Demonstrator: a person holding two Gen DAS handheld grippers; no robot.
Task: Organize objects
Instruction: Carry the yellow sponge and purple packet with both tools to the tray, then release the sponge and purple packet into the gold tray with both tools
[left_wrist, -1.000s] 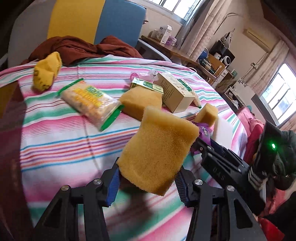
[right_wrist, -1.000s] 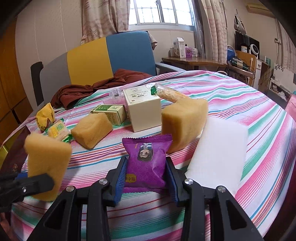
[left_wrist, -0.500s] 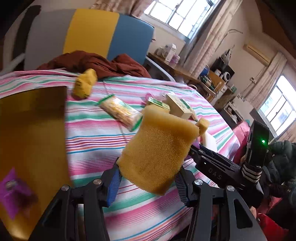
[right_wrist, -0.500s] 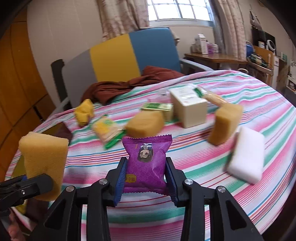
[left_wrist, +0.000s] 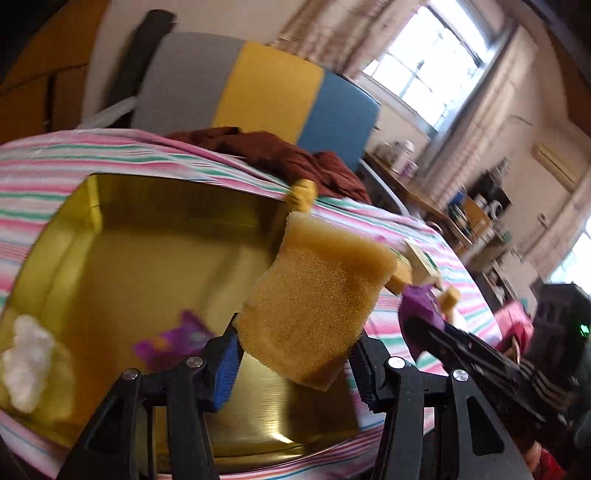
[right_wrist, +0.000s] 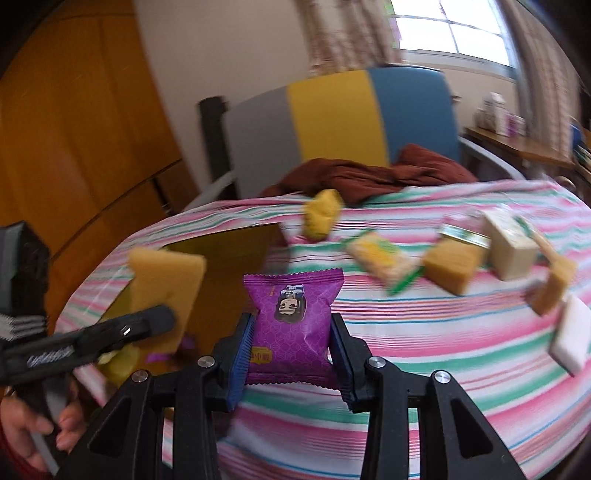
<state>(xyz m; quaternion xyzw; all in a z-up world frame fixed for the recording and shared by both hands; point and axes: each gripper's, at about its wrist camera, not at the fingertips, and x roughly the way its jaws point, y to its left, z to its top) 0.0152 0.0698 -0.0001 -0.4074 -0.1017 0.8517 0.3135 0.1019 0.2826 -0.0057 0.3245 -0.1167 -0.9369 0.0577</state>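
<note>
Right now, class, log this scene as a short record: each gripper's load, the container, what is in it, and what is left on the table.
left gripper: shut on yellow sponge, over the box
right gripper: shut on purple snack packet
container: gold box, open
inside box: purple packet, white fluffy item
on striped tablecloth: sponges, snack packs, cream carton

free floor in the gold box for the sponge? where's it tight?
Bare gold box floor runs between the far wall and the purple packet inside. A white wad fills the near-left corner. The sponge hangs in the left gripper. Snacks crowd the tablecloth beyond.
</note>
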